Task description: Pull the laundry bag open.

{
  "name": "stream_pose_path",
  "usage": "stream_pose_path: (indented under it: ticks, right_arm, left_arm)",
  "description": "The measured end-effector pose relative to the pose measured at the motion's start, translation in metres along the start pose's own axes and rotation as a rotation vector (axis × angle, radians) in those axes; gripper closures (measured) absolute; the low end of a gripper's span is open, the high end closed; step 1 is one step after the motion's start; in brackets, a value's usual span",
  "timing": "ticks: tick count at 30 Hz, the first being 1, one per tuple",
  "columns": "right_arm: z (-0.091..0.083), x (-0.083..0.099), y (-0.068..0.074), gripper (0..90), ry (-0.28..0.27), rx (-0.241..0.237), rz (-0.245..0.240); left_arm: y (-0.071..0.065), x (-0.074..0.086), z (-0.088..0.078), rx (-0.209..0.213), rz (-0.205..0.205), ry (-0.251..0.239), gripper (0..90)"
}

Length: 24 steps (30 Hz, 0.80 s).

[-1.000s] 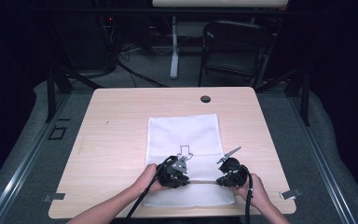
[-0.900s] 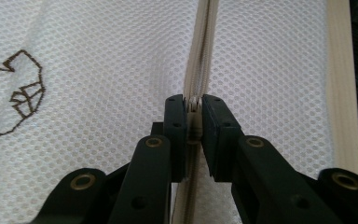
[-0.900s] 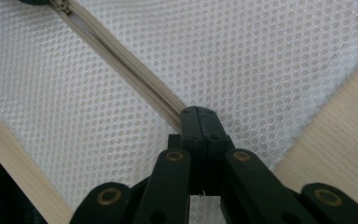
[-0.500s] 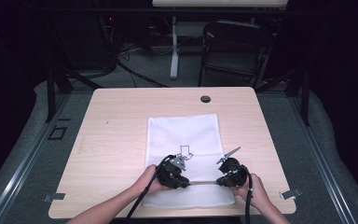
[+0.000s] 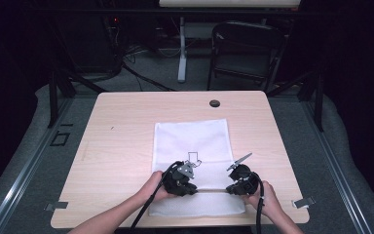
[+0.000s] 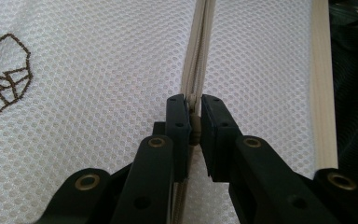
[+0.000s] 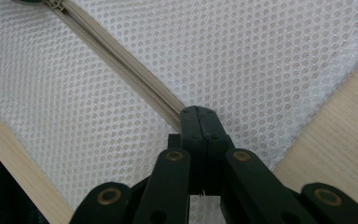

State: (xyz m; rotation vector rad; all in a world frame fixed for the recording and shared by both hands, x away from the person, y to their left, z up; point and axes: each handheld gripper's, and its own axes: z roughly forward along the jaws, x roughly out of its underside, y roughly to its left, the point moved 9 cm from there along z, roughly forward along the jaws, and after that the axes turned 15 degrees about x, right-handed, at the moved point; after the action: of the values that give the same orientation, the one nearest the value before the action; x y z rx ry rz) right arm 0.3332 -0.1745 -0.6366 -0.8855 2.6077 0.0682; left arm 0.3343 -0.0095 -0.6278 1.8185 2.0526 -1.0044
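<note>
A white mesh bag [image 5: 190,139] with a small outlined print [image 5: 193,158] lies flat on the wooden table [image 5: 121,136]. A beige zipper [image 5: 212,191] runs across its near end. My left gripper [image 5: 194,190] holds that zipper from the left. In the left gripper view my left gripper [image 6: 194,116] is shut on the zipper pull [image 6: 195,133], and the closed zipper [image 6: 198,56] runs straight ahead. My right gripper [image 5: 228,189] is at the zipper's right end. In the right gripper view my right gripper [image 7: 200,116] is shut on the zipper tape [image 7: 121,60].
A black cable grommet [image 5: 215,103] sits near the table's far edge. A folding chair [image 5: 246,53] and desk legs stand beyond the table. A metal clip [image 5: 302,202] sticks out at the near right corner. The near table edge [image 6: 324,93] is close beside the bag.
My left gripper has edged slightly to the left along the zipper. The right gripper has stayed in place.
</note>
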Motion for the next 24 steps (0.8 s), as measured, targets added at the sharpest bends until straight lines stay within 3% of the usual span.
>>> stream_pose_path:
  ticks: [9, 10, 18, 22, 24]
  right_arm:
    - [0.0, 0.0, 0.0, 90.0, -0.002, -0.01, 0.006]
    - [-0.001, 0.001, -0.001, 90.0, 0.014, -0.009, -0.011]
    - [-0.001, 0.001, -0.001, 90.0, 0.016, -0.011, -0.017]
    - [0.0, 0.0, 0.0, 90.0, 0.0, -0.009, 0.003]
    - [0.0, 0.0, 0.0, 90.0, 0.004, -0.012, -0.001]
  left_arm:
    - [-0.001, 0.002, -0.003, -0.003, -0.002, 0.004, 82.4]
    - [0.0, 0.004, -0.003, -0.006, 0.005, 0.012, 82.4]
    - [0.002, 0.011, -0.01, -0.017, -0.015, 0.01, 82.3]
    - [0.001, 0.015, -0.015, -0.004, -0.025, -0.005, 82.3]
    - [0.002, 0.017, -0.016, -0.019, -0.022, 0.013, 82.3]
